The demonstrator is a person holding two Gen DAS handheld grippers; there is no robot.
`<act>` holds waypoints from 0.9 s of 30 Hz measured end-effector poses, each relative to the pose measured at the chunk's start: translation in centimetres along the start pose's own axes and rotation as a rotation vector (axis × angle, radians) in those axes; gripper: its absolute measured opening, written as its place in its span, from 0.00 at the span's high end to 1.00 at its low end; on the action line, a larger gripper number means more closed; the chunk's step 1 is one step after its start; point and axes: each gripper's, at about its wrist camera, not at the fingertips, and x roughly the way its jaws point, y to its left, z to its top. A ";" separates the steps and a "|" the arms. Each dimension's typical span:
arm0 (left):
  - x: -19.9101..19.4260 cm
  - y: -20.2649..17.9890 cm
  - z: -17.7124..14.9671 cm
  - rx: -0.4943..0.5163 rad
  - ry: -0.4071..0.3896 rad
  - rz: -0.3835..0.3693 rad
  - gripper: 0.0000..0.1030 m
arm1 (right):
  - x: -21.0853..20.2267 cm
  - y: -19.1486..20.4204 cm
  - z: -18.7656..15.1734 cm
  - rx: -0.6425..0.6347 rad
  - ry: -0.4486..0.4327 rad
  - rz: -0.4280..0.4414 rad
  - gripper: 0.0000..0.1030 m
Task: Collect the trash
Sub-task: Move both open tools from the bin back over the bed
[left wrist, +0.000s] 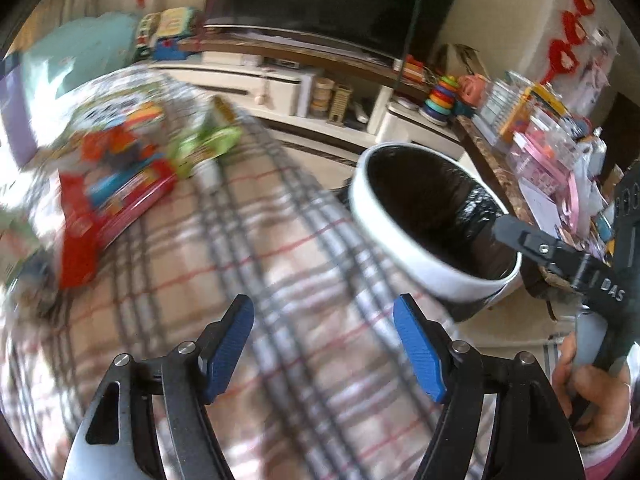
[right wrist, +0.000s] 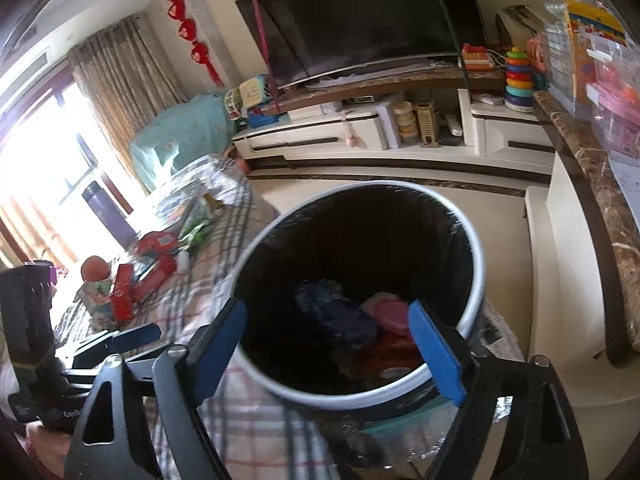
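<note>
A white bin point(right wrist: 474, 280) lined with a black bag stands beside the plaid-covered table point(right wrist: 264, 412). Inside it lie a dark blue wrapper point(right wrist: 336, 312), a pink piece point(right wrist: 390, 312) and reddish scraps. My right gripper point(right wrist: 326, 312) hangs open over the bin's mouth with nothing between its blue pads. My left gripper point(left wrist: 324, 312) is open over the plaid cloth point(left wrist: 280, 248), empty, left of the bin point(left wrist: 400, 240). Red packets point(left wrist: 116, 200) and a green wrapper point(left wrist: 208, 144) lie on the table's far left. The right gripper's finger point(left wrist: 532, 240) reaches over the bin's rim.
A TV cabinet point(right wrist: 360, 136) with a large black screen point(right wrist: 360, 16) runs along the far wall. A marble-topped counter point(right wrist: 592, 184) with toys and boxes stands at the right. Curtains and a bright window are at the left. A hand point(left wrist: 592, 400) holds the right gripper.
</note>
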 end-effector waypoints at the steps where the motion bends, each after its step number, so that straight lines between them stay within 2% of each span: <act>1: -0.5 0.5 -0.4 -0.013 -0.004 0.004 0.30 | -0.1 0.7 -0.3 -0.008 -0.004 0.008 0.15; 4: -2.3 2.1 -1.8 -0.054 -0.017 0.018 0.30 | -0.4 2.4 -0.9 -0.027 -0.009 0.030 0.12; 16: -8.6 7.1 -6.8 -0.162 -0.073 0.097 0.30 | 0.9 8.4 -3.4 -0.095 0.048 0.105 0.11; 27: -10.9 10.5 -7.4 -0.266 -0.112 0.166 0.30 | 2.5 12.4 -4.7 -0.151 0.089 0.145 0.11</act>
